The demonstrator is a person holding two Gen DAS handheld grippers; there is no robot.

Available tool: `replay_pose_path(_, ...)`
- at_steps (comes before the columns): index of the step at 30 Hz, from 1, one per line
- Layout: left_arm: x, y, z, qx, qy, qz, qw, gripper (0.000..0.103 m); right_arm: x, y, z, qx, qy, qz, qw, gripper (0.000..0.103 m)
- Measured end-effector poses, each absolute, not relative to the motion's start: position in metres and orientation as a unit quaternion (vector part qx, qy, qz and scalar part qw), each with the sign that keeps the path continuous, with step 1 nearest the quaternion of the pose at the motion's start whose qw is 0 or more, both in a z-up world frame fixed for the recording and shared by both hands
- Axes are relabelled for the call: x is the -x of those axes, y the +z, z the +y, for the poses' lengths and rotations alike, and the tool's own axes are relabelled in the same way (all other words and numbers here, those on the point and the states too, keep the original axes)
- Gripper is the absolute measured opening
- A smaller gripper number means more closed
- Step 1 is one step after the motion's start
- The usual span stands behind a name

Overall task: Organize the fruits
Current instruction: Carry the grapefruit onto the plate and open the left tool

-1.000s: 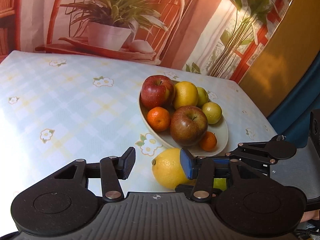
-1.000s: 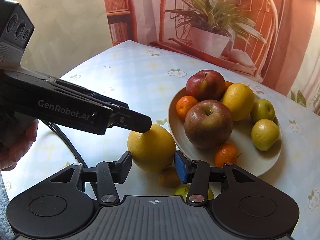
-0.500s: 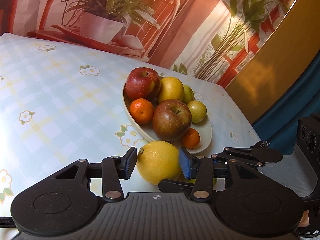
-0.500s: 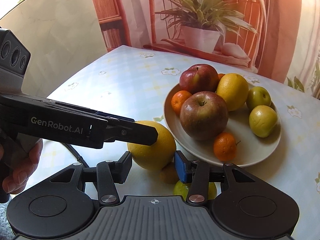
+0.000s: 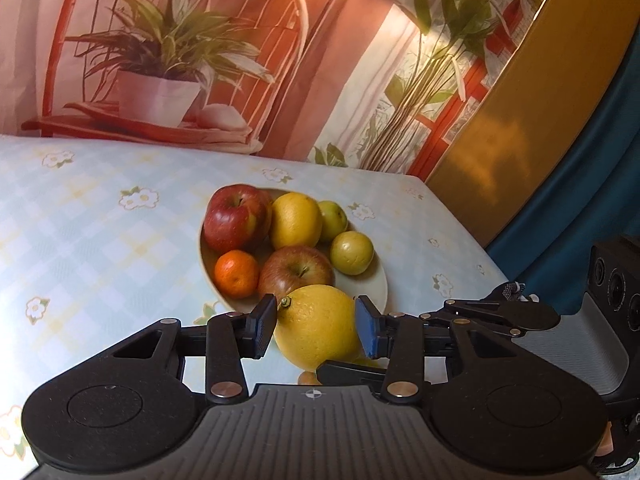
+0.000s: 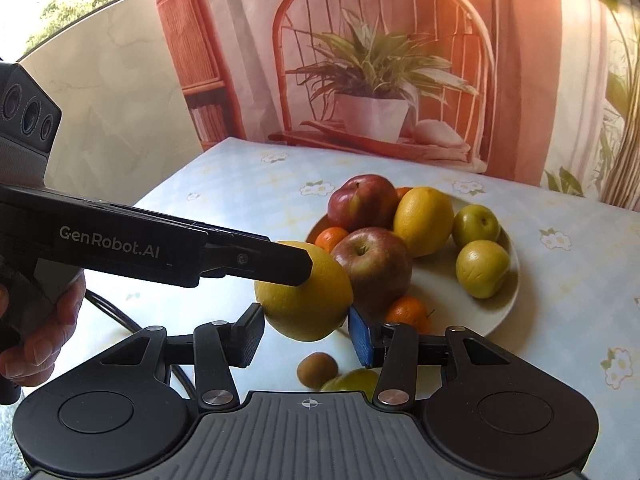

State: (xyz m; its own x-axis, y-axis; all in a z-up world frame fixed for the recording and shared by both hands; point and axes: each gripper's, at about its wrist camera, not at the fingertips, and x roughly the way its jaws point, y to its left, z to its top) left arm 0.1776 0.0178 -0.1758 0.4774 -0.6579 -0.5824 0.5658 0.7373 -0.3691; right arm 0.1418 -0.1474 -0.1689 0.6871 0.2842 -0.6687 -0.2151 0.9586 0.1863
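A large yellow citrus [image 5: 316,332] sits between the pads of my left gripper [image 5: 314,330]. The jaws are closing, and both pads touch its sides. In the right wrist view the same citrus [image 6: 304,300] hangs just above the table under the left gripper's finger [image 6: 280,264]. My right gripper [image 6: 306,336] is open just below and in front of the citrus, with nothing held. Beyond it, a cream plate [image 6: 444,292] holds two apples [image 5: 236,218], another yellow citrus [image 5: 296,220], mandarins [image 5: 236,272] and two green fruits [image 5: 352,252].
A small brown fruit [image 6: 317,370] and a green fruit [image 6: 352,380] lie on the flowered tablecloth [image 5: 100,240] close under my right gripper. A hand [image 6: 40,340] grips the left tool at the left. A printed backdrop stands behind the table, whose right edge drops off.
My left jaws have drawn in around the yellow citrus, and it has come up off the table. Both grippers rose slightly, and the right gripper stayed open.
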Motion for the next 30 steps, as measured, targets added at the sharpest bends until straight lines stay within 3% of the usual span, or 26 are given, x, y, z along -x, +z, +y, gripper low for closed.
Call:
replay_pose_path(7,-0.197,-0.155,-0.029,0.028,-0.385,0.357,0.851,0.041,-0.155,-0.165,-0.189,-0.064,0.102,0.365,0.923,0.042)
replay_pose_path(15,-0.226,-0.167,-0.072,-0.003,-0.380,0.386,0.841,0.041,-0.177,-0.182,-0.219,-0.092,0.084,0.379,0.917,0.042)
replay_pose_path(30,-0.240,-0.169,-0.074,-0.011,-0.359,0.391,0.848,0.040,-0.188,-0.192,-0.229,-0.120,0.086,0.384,0.912,0.043)
